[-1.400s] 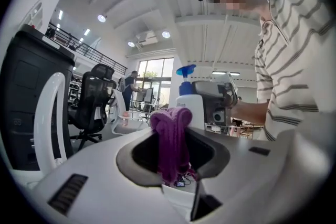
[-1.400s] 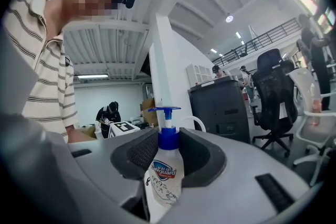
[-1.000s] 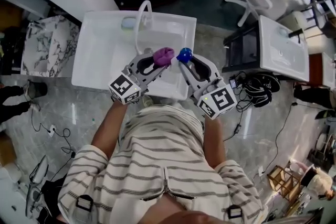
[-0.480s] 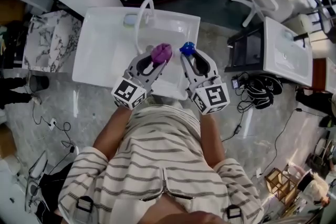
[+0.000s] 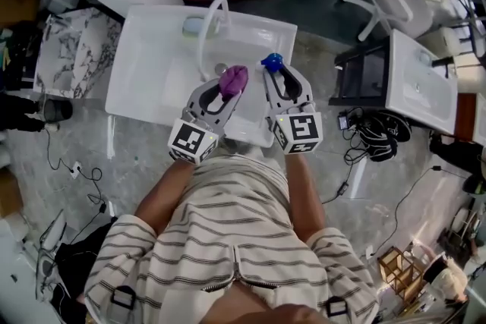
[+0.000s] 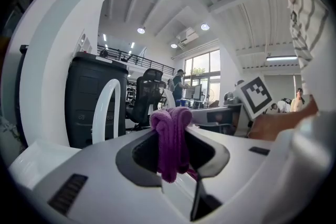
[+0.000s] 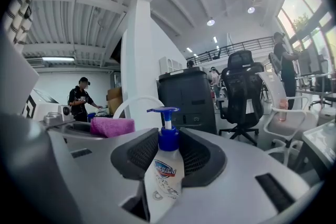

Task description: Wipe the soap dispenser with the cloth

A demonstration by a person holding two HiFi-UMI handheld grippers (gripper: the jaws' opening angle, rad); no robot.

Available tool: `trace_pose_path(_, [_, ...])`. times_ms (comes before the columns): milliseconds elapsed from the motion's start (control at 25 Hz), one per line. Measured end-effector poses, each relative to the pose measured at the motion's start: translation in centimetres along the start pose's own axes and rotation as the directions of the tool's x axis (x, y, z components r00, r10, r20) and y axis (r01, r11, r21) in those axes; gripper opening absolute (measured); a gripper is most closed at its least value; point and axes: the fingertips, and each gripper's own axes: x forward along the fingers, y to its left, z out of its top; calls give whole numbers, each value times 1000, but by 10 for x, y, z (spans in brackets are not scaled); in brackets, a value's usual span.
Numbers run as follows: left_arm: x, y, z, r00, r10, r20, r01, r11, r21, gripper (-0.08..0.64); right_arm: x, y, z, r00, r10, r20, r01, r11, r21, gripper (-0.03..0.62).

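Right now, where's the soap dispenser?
The soap dispenser is clamped in the right gripper over the white sink, just right of the left gripper's purple cloth in the head view.

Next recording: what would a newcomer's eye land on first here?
A bright purple cloth, bunched up, is clamped in the jaws of the left gripper. Beside it, the right gripper grips a white soap dispenser with a blue pump. Both are held over the white sink.
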Motion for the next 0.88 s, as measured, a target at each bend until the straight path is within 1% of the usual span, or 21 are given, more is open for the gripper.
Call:
trace_pose_path(200, [1,4,-7,1000,6,-14,-6,1000,-9,118,37,-18,-19,999,-19,-30,18,999,-26,133])
trace_pose_path(440, [-1,7,-13,999,3,-36,-4,1000,-24,119,86,-33,-39,999,-1,-52,1,1000,-3,133])
trace_pose_path(640, [3,12,-18,999,0,-34,-1,999,-40,118,125,-49,-57,996,-38,-79,34,998,-54,133])
trace_pose_path(760, [3,17,-27,998,2,-64,-5,999,-42,119,144,-57,-62,995,-50,-88,45,997,-61,133])
trace_pose_path(880, [5,22,-30,997,6,-75,-10,999,-46,118,160,-64,-69,994,-53,-97,47,996,-71,133])
